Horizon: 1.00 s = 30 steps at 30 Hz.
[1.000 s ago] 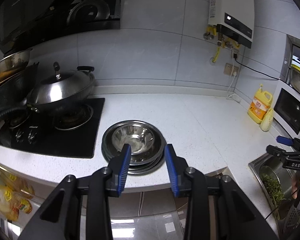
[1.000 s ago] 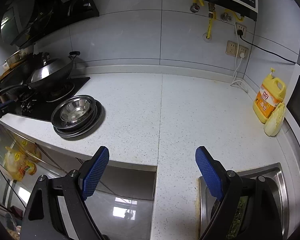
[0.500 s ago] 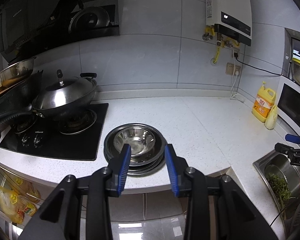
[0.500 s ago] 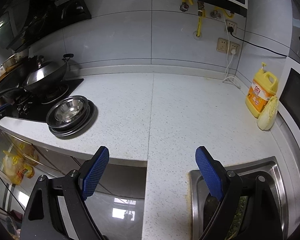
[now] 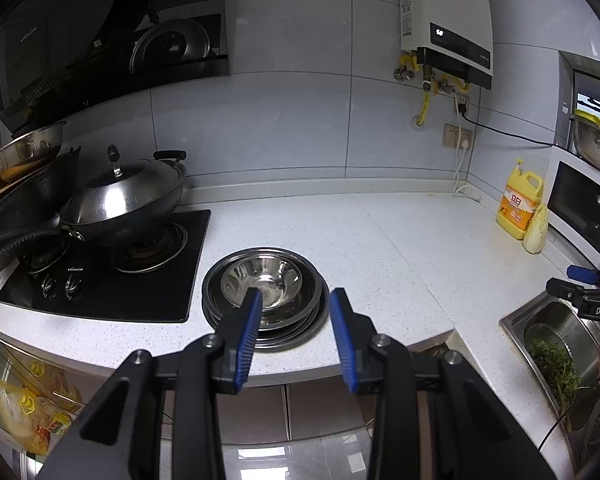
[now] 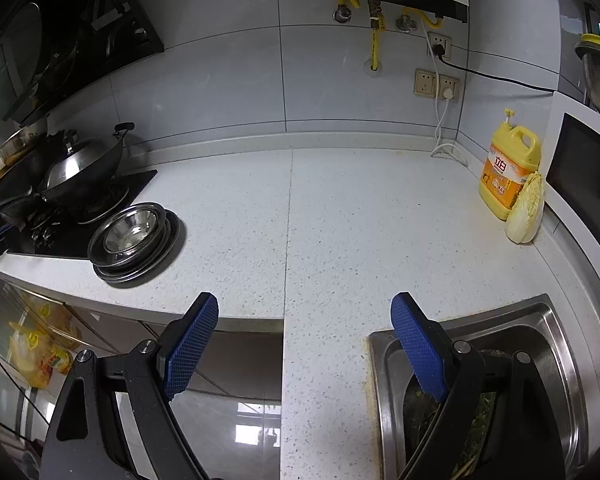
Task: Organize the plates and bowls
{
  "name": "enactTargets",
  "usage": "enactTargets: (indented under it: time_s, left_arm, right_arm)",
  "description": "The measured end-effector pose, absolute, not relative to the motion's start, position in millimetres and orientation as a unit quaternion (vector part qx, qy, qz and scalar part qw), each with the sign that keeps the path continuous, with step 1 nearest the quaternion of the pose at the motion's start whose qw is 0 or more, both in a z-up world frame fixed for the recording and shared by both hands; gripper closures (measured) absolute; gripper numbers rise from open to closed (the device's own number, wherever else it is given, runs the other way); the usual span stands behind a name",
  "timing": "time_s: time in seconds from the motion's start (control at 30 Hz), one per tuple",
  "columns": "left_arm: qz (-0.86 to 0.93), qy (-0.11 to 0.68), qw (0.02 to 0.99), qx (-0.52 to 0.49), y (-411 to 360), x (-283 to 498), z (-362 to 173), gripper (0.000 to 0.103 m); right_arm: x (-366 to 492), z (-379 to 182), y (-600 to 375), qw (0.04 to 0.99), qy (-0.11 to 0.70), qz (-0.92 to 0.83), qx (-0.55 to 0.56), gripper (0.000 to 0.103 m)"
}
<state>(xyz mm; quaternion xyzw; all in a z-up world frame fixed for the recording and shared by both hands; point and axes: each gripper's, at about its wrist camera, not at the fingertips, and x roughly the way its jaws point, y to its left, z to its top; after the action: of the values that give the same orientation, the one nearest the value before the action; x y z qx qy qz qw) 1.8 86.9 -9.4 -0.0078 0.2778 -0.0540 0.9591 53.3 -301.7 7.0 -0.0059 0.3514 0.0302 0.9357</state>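
A steel bowl (image 5: 263,280) sits nested on a stack of steel plates (image 5: 312,312) on the white counter, right of the hob. The stack also shows in the right wrist view (image 6: 136,240). My left gripper (image 5: 296,300) is open and empty, held off the counter's front edge, with the stack just beyond its fingertips. My right gripper (image 6: 304,308) is wide open and empty, held in front of the counter near the sink, far right of the stack. It shows in the left wrist view (image 5: 580,284).
A lidded wok (image 5: 124,200) sits on the black hob (image 5: 100,280). A sink (image 6: 500,344) holds greens. A yellow detergent bottle (image 6: 508,172), a cabbage (image 6: 526,208) and a microwave (image 6: 584,184) stand at the right.
Both grippers have drawn back and risen a little, so the counter looks farther away. The stack has not moved. Both grippers stayed open.
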Motion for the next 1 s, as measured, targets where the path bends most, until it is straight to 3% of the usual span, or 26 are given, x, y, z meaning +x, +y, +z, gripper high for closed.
enactTargets:
  time_s: [1.0]
  left_arm:
    - [-0.051,0.287,0.956,-0.018,92,-11,-10,0.07]
  right_arm:
    - [54,8,-285,0.935,0.349,0.056,-0.025,0.018]
